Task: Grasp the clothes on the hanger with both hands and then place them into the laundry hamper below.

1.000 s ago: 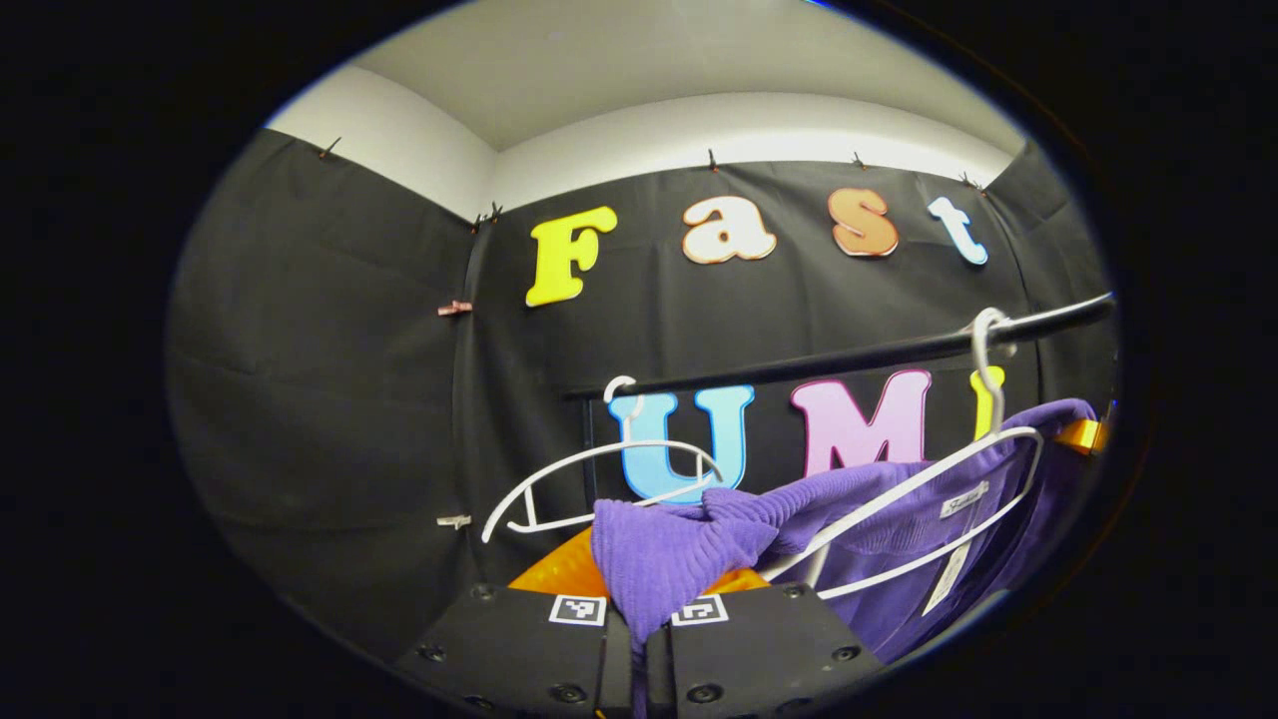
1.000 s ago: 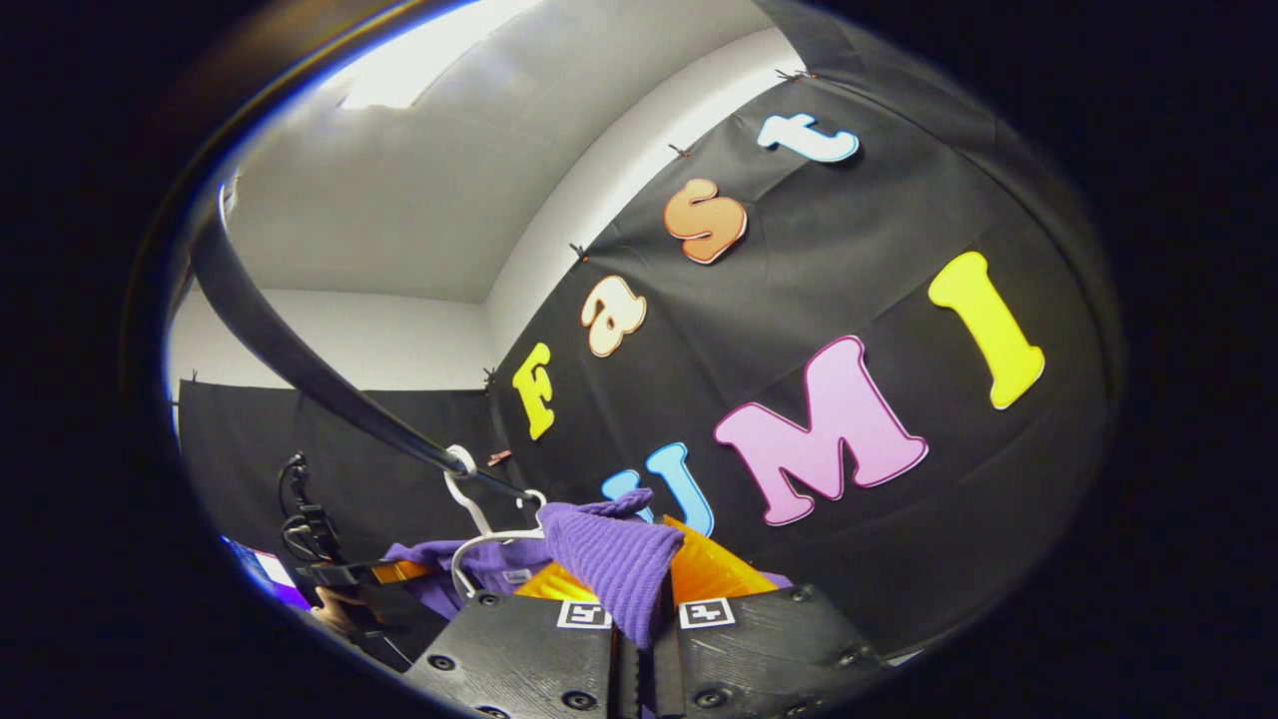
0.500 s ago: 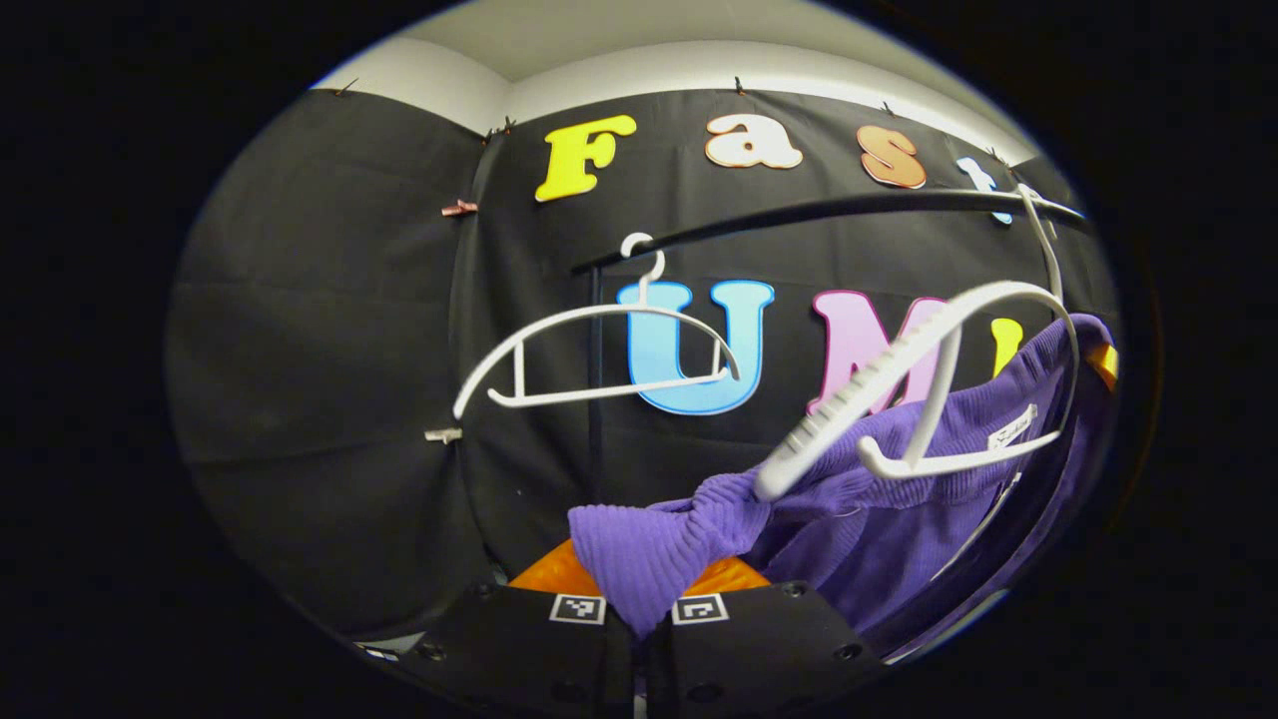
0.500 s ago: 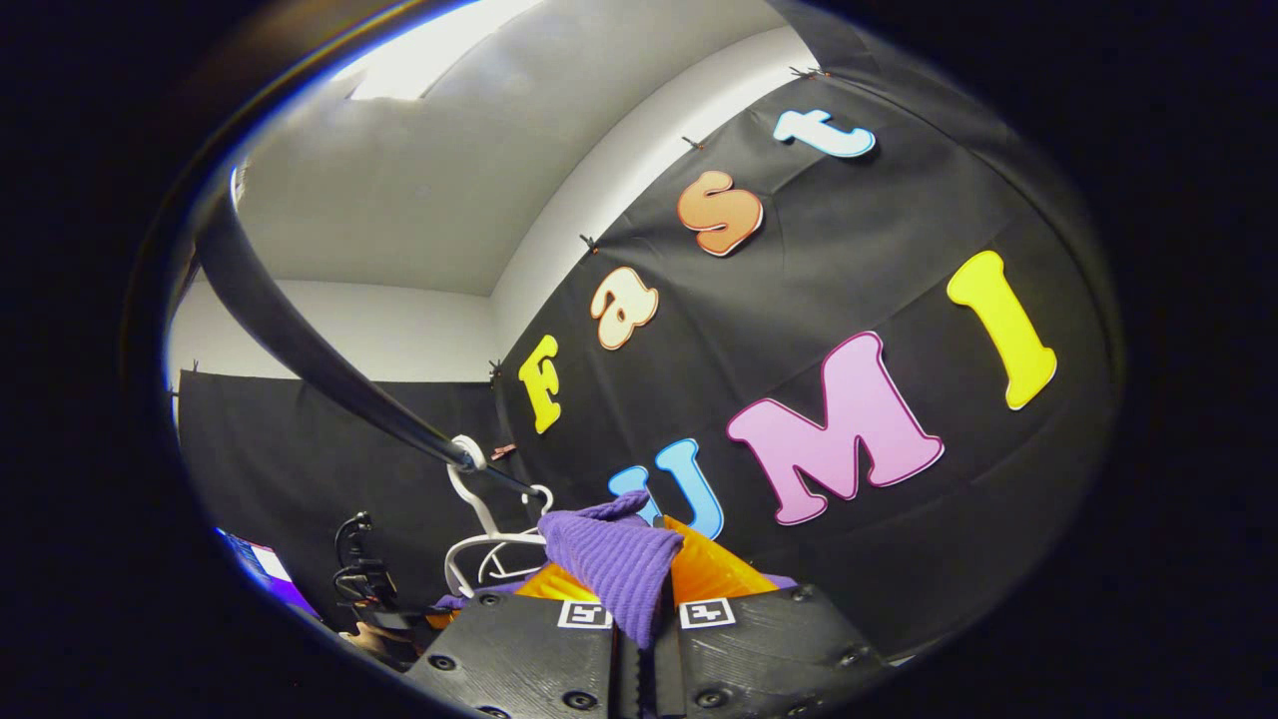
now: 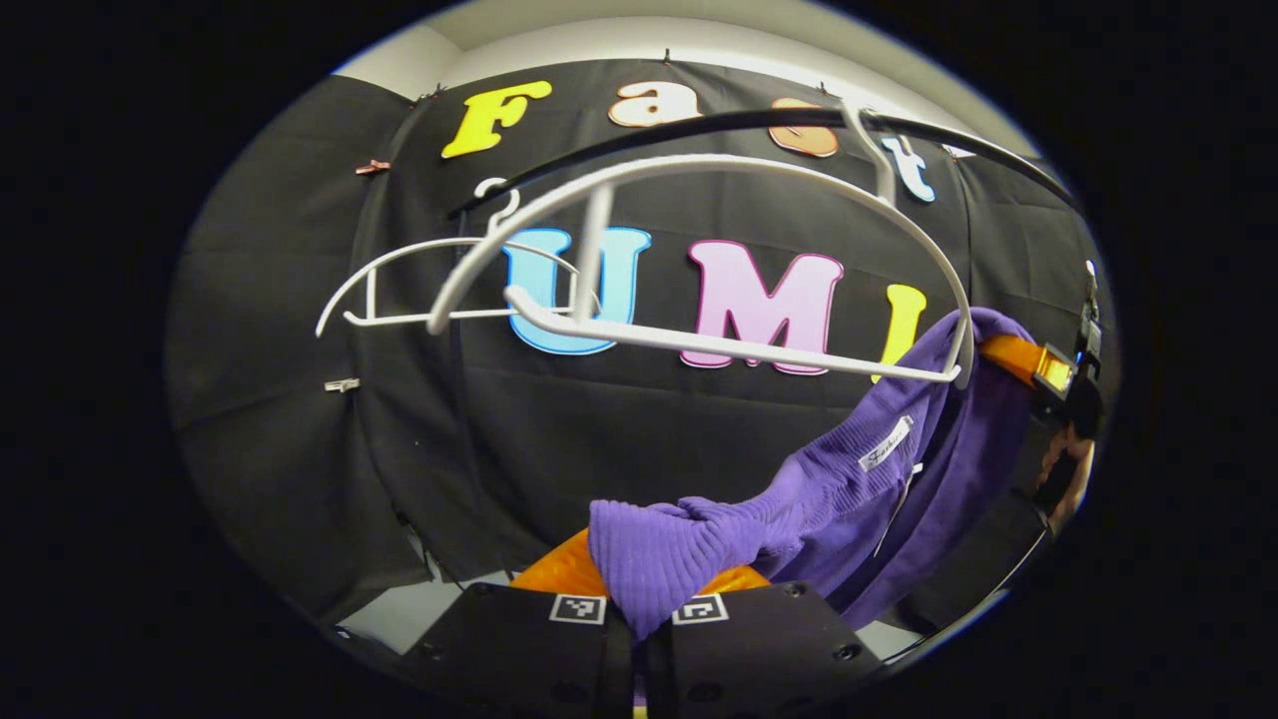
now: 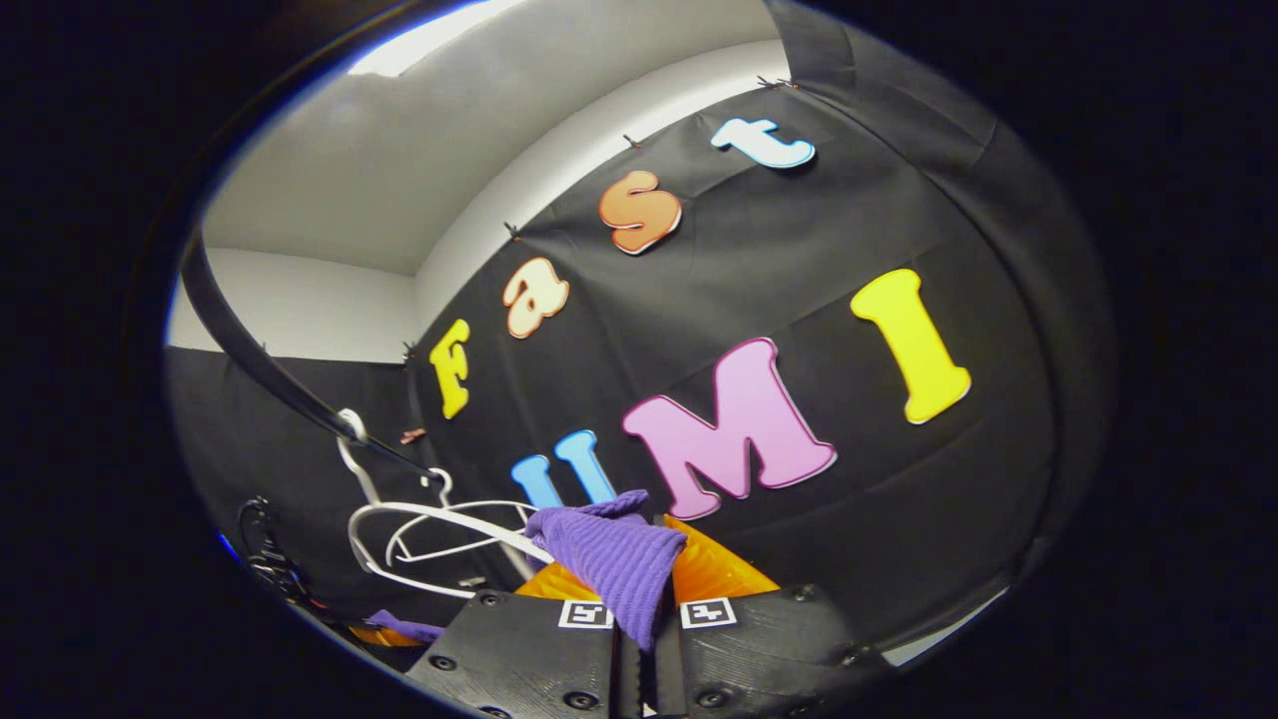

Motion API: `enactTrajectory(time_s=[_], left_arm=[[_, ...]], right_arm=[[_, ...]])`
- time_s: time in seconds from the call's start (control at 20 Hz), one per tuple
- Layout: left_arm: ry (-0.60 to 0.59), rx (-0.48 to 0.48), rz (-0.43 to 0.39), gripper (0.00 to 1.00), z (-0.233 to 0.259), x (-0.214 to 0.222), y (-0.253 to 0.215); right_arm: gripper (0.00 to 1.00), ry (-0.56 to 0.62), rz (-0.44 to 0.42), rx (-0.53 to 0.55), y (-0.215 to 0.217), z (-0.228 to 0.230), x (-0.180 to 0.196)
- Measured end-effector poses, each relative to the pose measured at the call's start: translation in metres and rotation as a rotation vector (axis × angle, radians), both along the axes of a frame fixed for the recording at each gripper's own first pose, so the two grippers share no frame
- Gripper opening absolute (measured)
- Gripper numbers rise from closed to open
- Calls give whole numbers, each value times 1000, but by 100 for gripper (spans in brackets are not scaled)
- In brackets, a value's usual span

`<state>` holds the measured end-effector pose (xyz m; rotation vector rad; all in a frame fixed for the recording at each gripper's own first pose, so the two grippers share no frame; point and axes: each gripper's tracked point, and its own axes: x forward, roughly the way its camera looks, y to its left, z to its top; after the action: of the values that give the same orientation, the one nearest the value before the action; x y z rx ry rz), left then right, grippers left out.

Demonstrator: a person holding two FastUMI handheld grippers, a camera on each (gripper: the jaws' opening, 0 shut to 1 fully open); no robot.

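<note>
Down comes the purple sweater [image 5: 849, 489], sliding off the near white hanger [image 5: 699, 250]; left gripper [image 5: 639, 624] is clenched on one end. Right gripper view: right gripper [image 6: 649, 629] pinches the other end, the rail [image 6: 260, 359] overhead. Next, lower both clear of both hangers toward the unseen hamper.

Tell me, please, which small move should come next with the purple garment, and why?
Probably lower both grippers together. The left gripper and right gripper each pinch the purple garment, and one end still drapes over the tip of the near hanger; going down should slip it free.
</note>
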<state>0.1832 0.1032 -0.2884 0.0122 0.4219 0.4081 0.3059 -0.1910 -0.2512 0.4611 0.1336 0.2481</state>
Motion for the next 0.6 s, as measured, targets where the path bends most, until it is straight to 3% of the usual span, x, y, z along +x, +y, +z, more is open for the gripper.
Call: enactTrajectory(time_s=[0.2,0.25,0.45,0.5,0.6], left_arm=[[29,-54,-65,10,-20,5,-34],[42,-62,-81,10,-25,6,-42],[100,-99,-134,10,-48,3,-67],[107,-112,-140,10,-53,1,-70],[127,-134,-141,10,-62,-5,-76]], right_arm=[[10,130,4,-50,0,-45,-25],[14,154,23,-68,7,-54,-34],[14,246,102,-129,43,-80,-79],[10,260,130,-145,57,-82,-91],[14,300,211,-183,89,-94,-115]])
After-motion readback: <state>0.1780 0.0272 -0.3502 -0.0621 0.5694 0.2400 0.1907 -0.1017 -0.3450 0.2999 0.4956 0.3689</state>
